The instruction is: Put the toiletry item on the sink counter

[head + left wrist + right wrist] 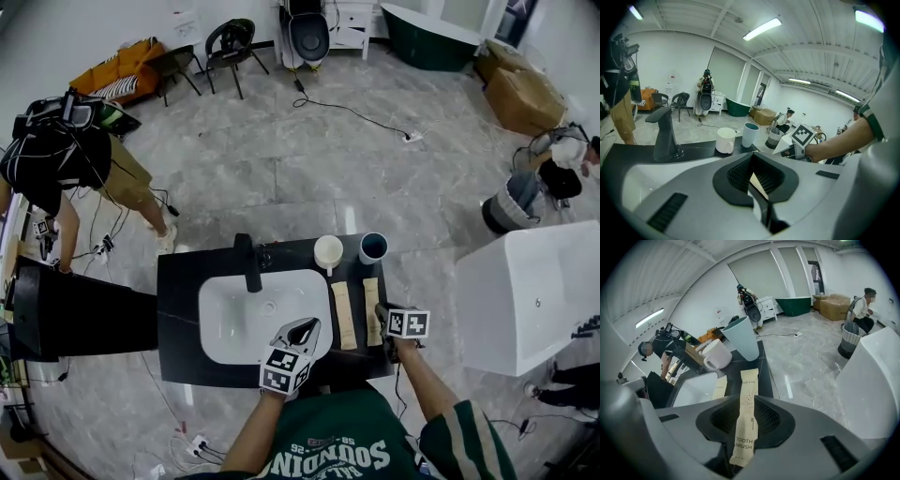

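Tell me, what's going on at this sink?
A person works two grippers at a black sink counter. The right gripper is shut on a toothbrush packet that lies on the counter beside a second packet. The left gripper, shut and empty, hovers by the basin.

The basin (262,314) sits in the left half of the tabletop (178,309), with the faucet (247,262) at its far rim. Along the far edge, right of the faucet, the mug (328,251) stands left of the cup (373,247). Nearer, right of the basin, two packets lie side by side. The second packet (343,315) is on the left and the toothbrush packet (371,298) on the right, its near end between the right tool's (382,319) jaws. The left tool (302,333) is over the basin's near rim.
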`<state>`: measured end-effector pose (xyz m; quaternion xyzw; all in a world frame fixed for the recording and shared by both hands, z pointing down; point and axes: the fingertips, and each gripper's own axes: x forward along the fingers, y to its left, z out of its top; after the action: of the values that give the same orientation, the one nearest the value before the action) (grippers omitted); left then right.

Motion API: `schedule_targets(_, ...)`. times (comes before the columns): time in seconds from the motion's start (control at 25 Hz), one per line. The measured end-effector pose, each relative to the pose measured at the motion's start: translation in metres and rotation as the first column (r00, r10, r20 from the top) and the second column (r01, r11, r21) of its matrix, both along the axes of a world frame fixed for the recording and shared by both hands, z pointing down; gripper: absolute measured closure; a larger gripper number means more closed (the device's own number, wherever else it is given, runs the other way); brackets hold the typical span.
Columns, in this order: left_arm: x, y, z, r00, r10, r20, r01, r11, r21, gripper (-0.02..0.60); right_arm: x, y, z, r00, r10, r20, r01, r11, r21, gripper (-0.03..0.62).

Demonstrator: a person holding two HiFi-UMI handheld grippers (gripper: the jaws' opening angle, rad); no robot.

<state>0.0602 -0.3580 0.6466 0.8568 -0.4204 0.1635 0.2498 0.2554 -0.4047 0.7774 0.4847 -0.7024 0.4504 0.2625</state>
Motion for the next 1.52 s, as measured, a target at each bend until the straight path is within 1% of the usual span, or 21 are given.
schedule_targets(0.12, -0.001, 0.007, -0.007, 1.0, 0.009, -0.004, -0.008, 1.0, 0.018, 0.571, 0.001, 0.007, -0.015, 0.999, 0.031, -0.025, -0.03, 0.998, 0.061, 0.519)
schedule_targets(0.2, -0.003, 0.012, -0.012, 1.0, 0.013, -0.007, -0.013, 0.999, 0.029, 0.571, -0.001, 0.011, -0.026, 0.999, 0.043, -0.033, -0.039, 0.994, 0.102, 0.53)
schedule_targets(0.32, -0.006, 0.021, -0.017, 1.0, 0.021, -0.008, -0.02, 0.999, 0.043, 0.571, -0.01, 0.02, -0.04, 0.999, 0.04, -0.036, -0.034, 0.988, 0.154, 0.536)
schedule_targets(0.52, -0.012, 0.039, -0.026, 0.999, 0.033, -0.012, -0.032, 0.997, 0.066, 0.571, -0.02, 0.043, -0.057, 0.998, 0.045, -0.042, -0.036, 0.979, 0.2, 0.536)
schedule_targets(0.72, -0.019, 0.056, -0.03, 0.999, 0.036, -0.015, -0.034, 0.995, 0.089, 0.571, -0.039, 0.068, -0.075, 0.999, 0.036, -0.023, -0.029, 0.967, 0.255, 0.536)
schedule_targets(0.84, -0.024, 0.067, -0.035, 0.999, 0.04, -0.015, -0.038, 0.994, 0.106, 0.571, -0.056, 0.083, -0.091, 1.0, 0.007, -0.019, -0.001, 0.955, 0.298, 0.536)
schedule_targets(0.92, -0.028, 0.075, -0.039, 0.999, 0.043, -0.015, -0.041, 0.992, 0.115, 0.571, -0.07, 0.093, -0.1, 0.999, -0.032, -0.037, 0.042, 0.942, 0.333, 0.536)
schedule_targets(1.04, -0.037, 0.086, -0.044, 0.999, 0.042, -0.014, -0.039, 0.991, 0.129, 0.571, -0.091, 0.109, -0.112, 0.992, -0.095, -0.086, 0.121, 0.916, 0.381, 0.536)
schedule_targets(1.16, -0.046, 0.096, -0.049, 0.999, 0.037, -0.013, -0.035, 0.99, 0.139, 0.571, -0.107, 0.121, -0.123, 0.984, -0.13, -0.123, 0.171, 0.889, 0.425, 0.536)
schedule_targets(1.28, -0.053, 0.105, -0.052, 0.999, 0.032, -0.012, -0.03, 0.989, 0.147, 0.571, -0.118, 0.135, -0.126, 0.981, -0.143, -0.13, 0.187, 0.874, 0.448, 0.537)
schedule_targets(1.4, -0.062, 0.113, -0.05, 1.0, 0.027, -0.01, -0.025, 0.987, 0.156, 0.571, -0.126, 0.148, -0.126, 0.981, -0.141, -0.136, 0.188, 0.87, 0.456, 0.537)
schedule_targets(1.52, -0.07, 0.119, -0.049, 1.0, 0.017, -0.008, -0.016, 0.987, 0.162, 0.571, -0.137, 0.158, -0.133, 0.982, -0.145, -0.12, 0.185, 0.859, 0.476, 0.539)
